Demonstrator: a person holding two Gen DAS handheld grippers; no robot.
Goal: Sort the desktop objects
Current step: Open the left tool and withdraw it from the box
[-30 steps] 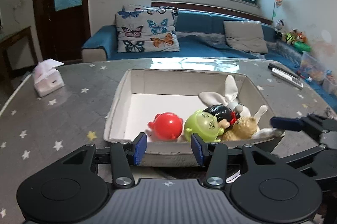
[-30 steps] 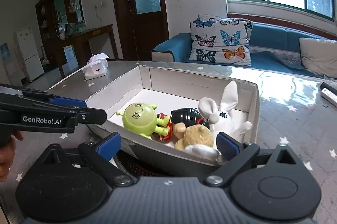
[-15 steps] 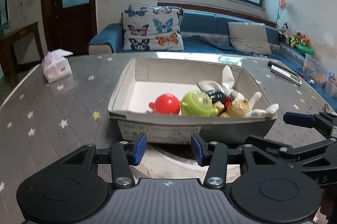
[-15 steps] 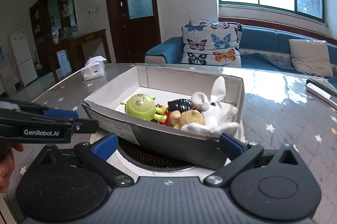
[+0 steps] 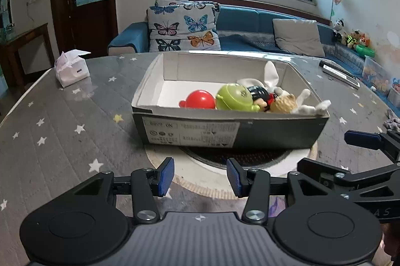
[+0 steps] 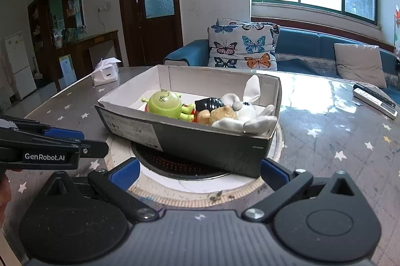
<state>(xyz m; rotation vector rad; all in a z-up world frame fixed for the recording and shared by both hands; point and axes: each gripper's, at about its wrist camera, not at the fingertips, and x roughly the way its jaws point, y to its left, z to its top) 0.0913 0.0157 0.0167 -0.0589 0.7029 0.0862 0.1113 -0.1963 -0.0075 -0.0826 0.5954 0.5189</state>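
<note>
A grey cardboard box [image 5: 230,132] [image 6: 200,141] with a white inside stands on the table over a round hotplate [image 5: 237,158] [image 6: 175,166]. In it lie a red ball toy [image 5: 200,100], a green alien toy [image 5: 233,97] [image 6: 163,103], a black-haired doll [image 5: 260,93] [image 6: 208,103], a tan plush [image 5: 283,103] [image 6: 222,115] and a white rabbit plush [image 5: 271,76] [image 6: 250,111]. My left gripper [image 5: 200,177] is open and empty, in front of the box. My right gripper [image 6: 197,169] is wide open and empty, near the box's front corner.
A white tissue pack [image 5: 71,68] [image 6: 105,72] sits at the table's far left. Remote controls [image 5: 340,72] [image 6: 375,98] lie at the far right. A grey cloth scrap [image 5: 392,120] lies at the right edge. A blue sofa with cushions stands behind the table.
Both grippers have drawn back from the box and dropped lower; the box's front wall and the hotplate under it now show. The toys have not moved.
</note>
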